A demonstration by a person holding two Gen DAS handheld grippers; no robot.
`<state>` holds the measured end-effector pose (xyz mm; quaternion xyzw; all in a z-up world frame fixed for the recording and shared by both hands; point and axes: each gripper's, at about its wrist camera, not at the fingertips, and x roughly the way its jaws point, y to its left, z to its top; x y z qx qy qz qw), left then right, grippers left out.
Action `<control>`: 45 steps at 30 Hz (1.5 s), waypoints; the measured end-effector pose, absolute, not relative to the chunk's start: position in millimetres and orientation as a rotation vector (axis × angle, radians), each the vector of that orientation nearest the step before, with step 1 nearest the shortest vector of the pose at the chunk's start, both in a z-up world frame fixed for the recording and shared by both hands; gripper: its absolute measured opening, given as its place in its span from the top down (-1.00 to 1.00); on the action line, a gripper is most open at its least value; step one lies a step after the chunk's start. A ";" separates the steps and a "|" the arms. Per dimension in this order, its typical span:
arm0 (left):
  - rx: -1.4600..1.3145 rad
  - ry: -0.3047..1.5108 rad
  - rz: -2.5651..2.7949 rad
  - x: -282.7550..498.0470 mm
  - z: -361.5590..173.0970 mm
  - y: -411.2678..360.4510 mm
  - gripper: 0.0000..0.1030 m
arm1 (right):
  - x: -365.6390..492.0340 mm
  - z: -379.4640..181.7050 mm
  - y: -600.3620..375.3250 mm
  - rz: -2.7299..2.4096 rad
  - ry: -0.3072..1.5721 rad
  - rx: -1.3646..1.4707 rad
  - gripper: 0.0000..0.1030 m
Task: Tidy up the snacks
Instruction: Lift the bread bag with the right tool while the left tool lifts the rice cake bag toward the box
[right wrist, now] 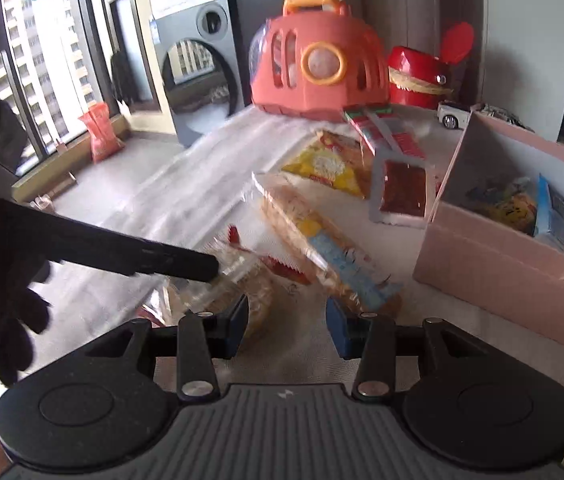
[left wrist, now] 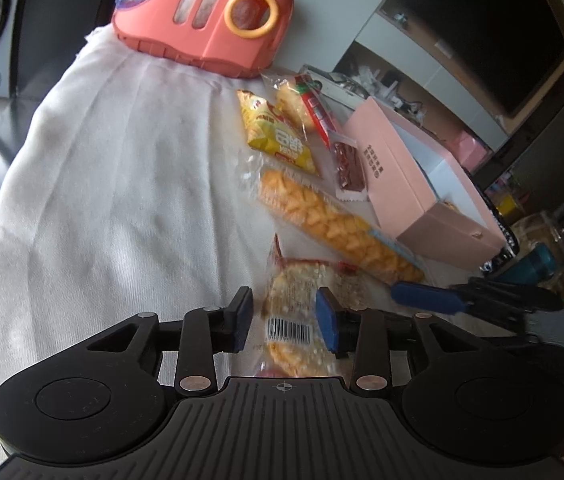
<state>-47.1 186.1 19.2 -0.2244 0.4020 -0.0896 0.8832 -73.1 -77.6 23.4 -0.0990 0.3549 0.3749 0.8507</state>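
Observation:
A clear packet of crumbly bread [left wrist: 294,304] with a barcode lies on the white cloth [left wrist: 102,200]. My left gripper [left wrist: 285,322] straddles it, open, with a gap at the left pad. In the right wrist view the same packet [right wrist: 242,280] sits under the left gripper's black finger [right wrist: 178,260]. My right gripper [right wrist: 288,322] stands open over bare cloth, its right finger beside the end of a long packet of orange crackers [right wrist: 330,248], also seen in the left wrist view [left wrist: 334,220]. The open pink box [right wrist: 502,264] holds several snacks.
A yellow chip bag [left wrist: 278,136], a dark red packet [left wrist: 350,164] and a red-striped sachet [left wrist: 316,108] lie beside the pink box [left wrist: 398,184]. A coral carrier basket [right wrist: 322,68], a red pot [right wrist: 418,76] and a toy car [right wrist: 452,114] stand behind. A gloved hand [right wrist: 2,280] is at the left.

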 end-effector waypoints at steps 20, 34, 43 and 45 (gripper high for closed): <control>-0.437 0.839 -0.265 -32.8 33.8 146.3 0.38 | -60.0 9.2 -108.8 0.733 0.753 -0.189 0.18; -0.477 0.738 -0.091 -69.6 60.9 200.0 0.57 | -43.4 45.2 -91.2 0.767 0.601 -0.249 -0.33; -0.421 0.761 -0.047 -74.4 60.2 207.6 0.56 | -48.6 33.8 -72.3 0.974 0.810 -0.188 -0.38; -0.397 0.770 -0.064 -73.2 57.8 200.5 0.56 | -50.5 40.3 -66.5 1.003 0.801 -0.186 -0.38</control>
